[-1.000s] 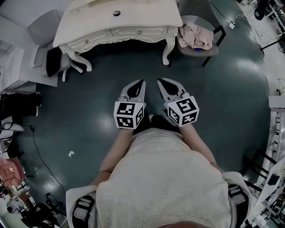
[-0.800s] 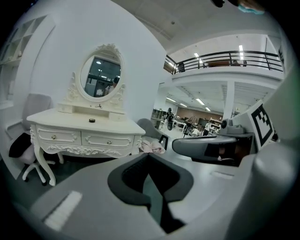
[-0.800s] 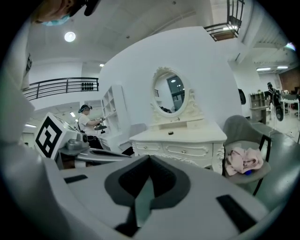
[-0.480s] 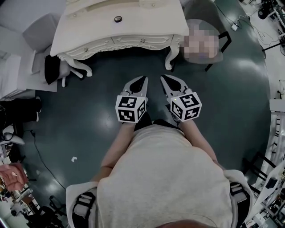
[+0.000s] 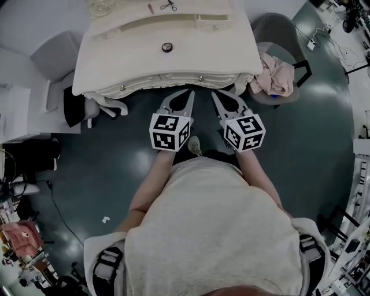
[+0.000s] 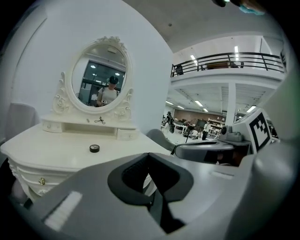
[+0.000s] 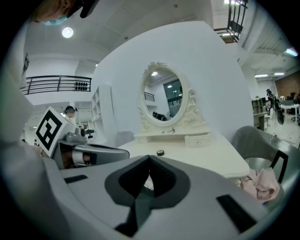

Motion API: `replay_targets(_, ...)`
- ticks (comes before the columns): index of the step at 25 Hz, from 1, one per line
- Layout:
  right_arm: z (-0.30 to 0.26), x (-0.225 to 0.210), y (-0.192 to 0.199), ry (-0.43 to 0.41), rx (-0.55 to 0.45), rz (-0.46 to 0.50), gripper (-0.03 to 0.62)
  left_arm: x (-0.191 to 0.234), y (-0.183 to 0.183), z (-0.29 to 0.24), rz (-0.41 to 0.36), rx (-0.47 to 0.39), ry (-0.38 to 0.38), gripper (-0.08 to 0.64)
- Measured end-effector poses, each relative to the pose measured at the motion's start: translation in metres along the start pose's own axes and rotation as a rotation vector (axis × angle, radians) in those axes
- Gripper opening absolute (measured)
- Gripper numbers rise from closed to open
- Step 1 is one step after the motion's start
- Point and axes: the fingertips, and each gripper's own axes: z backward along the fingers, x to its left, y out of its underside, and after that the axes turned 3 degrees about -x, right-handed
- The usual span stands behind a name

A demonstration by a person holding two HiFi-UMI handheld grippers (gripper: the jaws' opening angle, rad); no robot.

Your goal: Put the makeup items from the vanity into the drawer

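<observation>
Left tool (image 5: 188, 92) and right tool (image 5: 214, 94) hover beside vanity (image 5: 133, 58)

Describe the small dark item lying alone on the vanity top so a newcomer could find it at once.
Find the cream vanity with the oval mirror. On its open top, in front of the raised back shelf, lies a small round dark item. It sits alone there; the thin scissors-like tool lies farther back on the shelf.
</observation>
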Motion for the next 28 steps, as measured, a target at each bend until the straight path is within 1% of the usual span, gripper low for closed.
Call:
replay_targets(2, -0.017, -0.003, -0.005, 0.002, 0.003, -0.001, 0.008, 0.015, -0.004, -0.008, 0.004, 0.001, 0.0, 0.009)
replay_targets(8, -0.051, -0.004, -0.002, -0.033, 0.039, -0.011, 0.008, 0.042, 0.005, -0.02, 0.047, 0.009, -0.01, 0.009)
replay_targets(13, -0.084, -0.012, -0.004, -0.069, 0.056, -0.005, 0.008, 0.071, 0.001, -0.036, 0.073, 0.006, -0.044, 0.009)
replay_targets(17, -0.111, -0.026, -0.01, -0.1, 0.064, 0.009, 0.008, 0.089, -0.004, -0.055, 0.092, 0.009, -0.057, 0.009)
replay_targets(20, -0.136, -0.041, -0.019, -0.129, 0.069, 0.03, 0.008, 0.106, -0.014, -0.075, 0.091, 0.005, -0.078, 0.009)
replay_targets(23, -0.163, -0.059, -0.032, -0.163, 0.067, 0.029, 0.008, 0.125, -0.031, -0.097, 0.086, -0.007, -0.111, 0.009)
replay_targets(25, -0.181, -0.068, -0.044, -0.2, 0.053, 0.026, 0.008, 0.138, -0.043, -0.112, 0.089, -0.015, -0.137, 0.009)
replay_targets(28, -0.205, -0.082, -0.065, -0.244, 0.01, 0.018, 0.008, 0.156, -0.061, -0.135, 0.116, -0.033, -0.18, 0.009)
